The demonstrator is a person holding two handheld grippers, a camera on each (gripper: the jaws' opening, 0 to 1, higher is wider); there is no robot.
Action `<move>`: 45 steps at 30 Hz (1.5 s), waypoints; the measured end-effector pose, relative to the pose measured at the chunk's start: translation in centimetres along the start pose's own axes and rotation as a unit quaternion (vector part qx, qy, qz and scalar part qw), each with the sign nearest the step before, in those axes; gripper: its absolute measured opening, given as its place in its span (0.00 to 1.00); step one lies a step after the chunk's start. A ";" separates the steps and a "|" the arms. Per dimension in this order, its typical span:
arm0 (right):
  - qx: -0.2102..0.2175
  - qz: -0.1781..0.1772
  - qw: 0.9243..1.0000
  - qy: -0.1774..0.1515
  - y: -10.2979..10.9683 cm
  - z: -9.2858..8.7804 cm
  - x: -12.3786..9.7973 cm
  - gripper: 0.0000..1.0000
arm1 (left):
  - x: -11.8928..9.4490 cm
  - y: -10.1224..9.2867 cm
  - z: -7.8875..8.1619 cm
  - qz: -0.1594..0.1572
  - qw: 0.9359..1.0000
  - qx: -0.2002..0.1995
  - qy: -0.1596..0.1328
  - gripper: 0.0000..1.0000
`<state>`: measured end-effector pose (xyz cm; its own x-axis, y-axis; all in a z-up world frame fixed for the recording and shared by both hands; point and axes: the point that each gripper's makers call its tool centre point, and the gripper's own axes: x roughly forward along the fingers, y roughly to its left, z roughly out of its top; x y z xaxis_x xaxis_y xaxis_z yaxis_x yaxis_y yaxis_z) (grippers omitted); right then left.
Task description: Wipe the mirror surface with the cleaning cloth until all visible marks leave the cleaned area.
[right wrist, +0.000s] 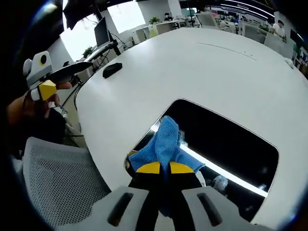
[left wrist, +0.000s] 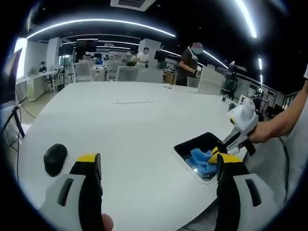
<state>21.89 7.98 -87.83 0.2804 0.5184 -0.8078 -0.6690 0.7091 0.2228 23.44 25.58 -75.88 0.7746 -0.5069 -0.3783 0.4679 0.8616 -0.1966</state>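
Observation:
A dark rectangular mirror (right wrist: 231, 139) with rounded corners lies flat near the white table's edge and reflects a ceiling light strip. A blue cleaning cloth (right wrist: 167, 137) rests bunched on its near end. My right gripper (right wrist: 165, 168) is shut on the cloth's edge, its yellow tips pressed together. In the left gripper view the mirror (left wrist: 198, 143) and cloth (left wrist: 201, 160) lie at lower right, and the right gripper (left wrist: 217, 150) reaches onto them from a person's hand. My left gripper (left wrist: 156, 166) hovers open over the bare table, apart from the mirror, nothing between its fingers.
The big white oval table (left wrist: 134, 120) carries a black mouse (left wrist: 54, 158), also seen as the mouse (right wrist: 111, 70) near the far edge. A grey mesh chair (right wrist: 57, 183) stands beside the table's edge. The left gripper (right wrist: 47, 86) is held off the table. People stand in the far office.

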 end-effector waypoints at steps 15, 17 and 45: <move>-0.012 0.028 1.000 -0.001 2.2 1.0 1.3 0.00 | -0.7 -0.4 -0.2 0.007 1.000 -0.004 0.001 0.99; -0.017 0.029 0.999 0.000 2.5 1.3 1.5 0.00 | -0.8 -0.2 -0.3 0.009 1.000 -0.006 0.002 0.99; -0.038 0.037 0.999 0.002 0.1 3.3 2.5 0.00 | -0.9 0.1 -1.2 0.004 1.000 0.003 0.016 0.99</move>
<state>24.79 10.87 -88.05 0.2261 0.5655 -0.7932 -0.7374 0.6314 0.2399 22.25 26.12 -76.66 0.7637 -0.4992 -0.4094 0.4644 0.8653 -0.1889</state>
